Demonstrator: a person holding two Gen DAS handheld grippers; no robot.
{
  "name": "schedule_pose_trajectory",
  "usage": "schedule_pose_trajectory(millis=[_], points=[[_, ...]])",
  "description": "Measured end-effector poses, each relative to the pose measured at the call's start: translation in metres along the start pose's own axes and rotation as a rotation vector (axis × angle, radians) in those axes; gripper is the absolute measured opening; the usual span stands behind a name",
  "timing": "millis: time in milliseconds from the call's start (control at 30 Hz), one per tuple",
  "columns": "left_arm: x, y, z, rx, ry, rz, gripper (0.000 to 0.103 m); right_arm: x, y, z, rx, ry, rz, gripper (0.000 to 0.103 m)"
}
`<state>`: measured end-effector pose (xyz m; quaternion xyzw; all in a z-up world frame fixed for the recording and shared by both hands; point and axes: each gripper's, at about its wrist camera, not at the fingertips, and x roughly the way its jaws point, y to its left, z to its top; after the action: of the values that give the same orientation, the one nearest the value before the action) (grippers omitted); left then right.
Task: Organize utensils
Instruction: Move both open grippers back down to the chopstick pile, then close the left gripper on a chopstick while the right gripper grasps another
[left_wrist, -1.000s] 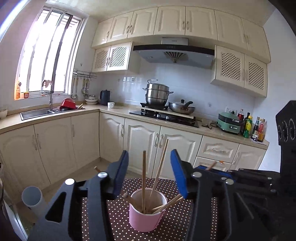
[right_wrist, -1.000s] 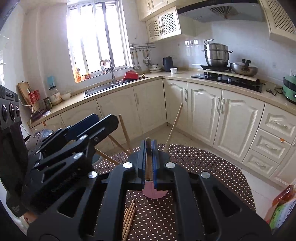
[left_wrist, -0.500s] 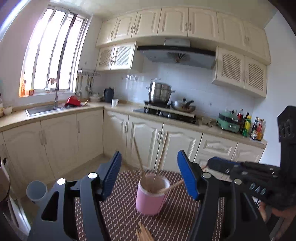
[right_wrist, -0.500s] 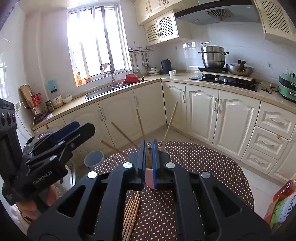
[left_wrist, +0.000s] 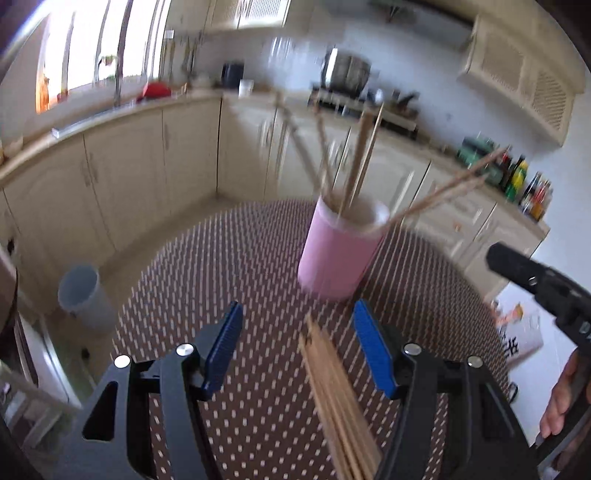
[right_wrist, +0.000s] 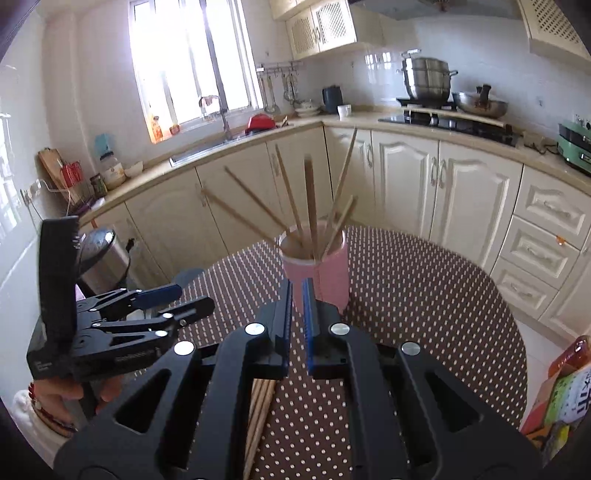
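Note:
A pink cup (left_wrist: 338, 251) (right_wrist: 316, 269) stands on the dotted brown tablecloth (left_wrist: 240, 258) (right_wrist: 424, 295) and holds several wooden chopsticks (right_wrist: 310, 206) that lean outward. A bundle of loose chopsticks (left_wrist: 340, 398) (right_wrist: 260, 410) lies flat on the cloth near me. My left gripper (left_wrist: 297, 343) is open and empty, over the tip of the bundle and short of the cup; it also shows in the right wrist view (right_wrist: 177, 299). My right gripper (right_wrist: 297, 314) has its jaws nearly closed with a narrow gap and nothing between them, just in front of the cup.
Kitchen cabinets and a counter with sink, stove and pots curve behind the round table. A grey bin (left_wrist: 83, 291) and a steel pedal bin (right_wrist: 103, 258) stand on the floor at the left. Colourful packets (right_wrist: 561, 398) sit at the table's right edge.
My left gripper has pulled back and dropped toward the loose bundle. The chopstick held by my right gripper now stands in the cup, and the right jaws hold nothing.

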<state>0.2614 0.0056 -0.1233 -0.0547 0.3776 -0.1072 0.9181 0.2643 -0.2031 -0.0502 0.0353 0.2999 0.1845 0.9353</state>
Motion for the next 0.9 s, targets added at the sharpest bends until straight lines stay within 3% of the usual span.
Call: schedule_pose_trajectory(millis=[267, 467, 533, 900], points=[[0.047, 0.003, -0.029, 0.008, 0.176, 0.005, 0.061, 0.036, -0.006, -0.037, 0.017, 0.13, 0.013, 0.007], [0.073, 0.003, -0.042, 0.012, 0.274, -0.008, 0.034, 0.065, -0.005, -0.062, 0.02, 0.26, 0.04, 0.007], [0.08, 0.002, -0.045, 0.017, 0.292, -0.002, 0.03, 0.073, -0.005, -0.069, 0.018, 0.295, 0.042, 0.007], [0.087, -0.006, -0.042, 0.059, 0.298, 0.029, 0.03, 0.094, 0.002, -0.082, 0.01, 0.371, 0.067, 0.007]])
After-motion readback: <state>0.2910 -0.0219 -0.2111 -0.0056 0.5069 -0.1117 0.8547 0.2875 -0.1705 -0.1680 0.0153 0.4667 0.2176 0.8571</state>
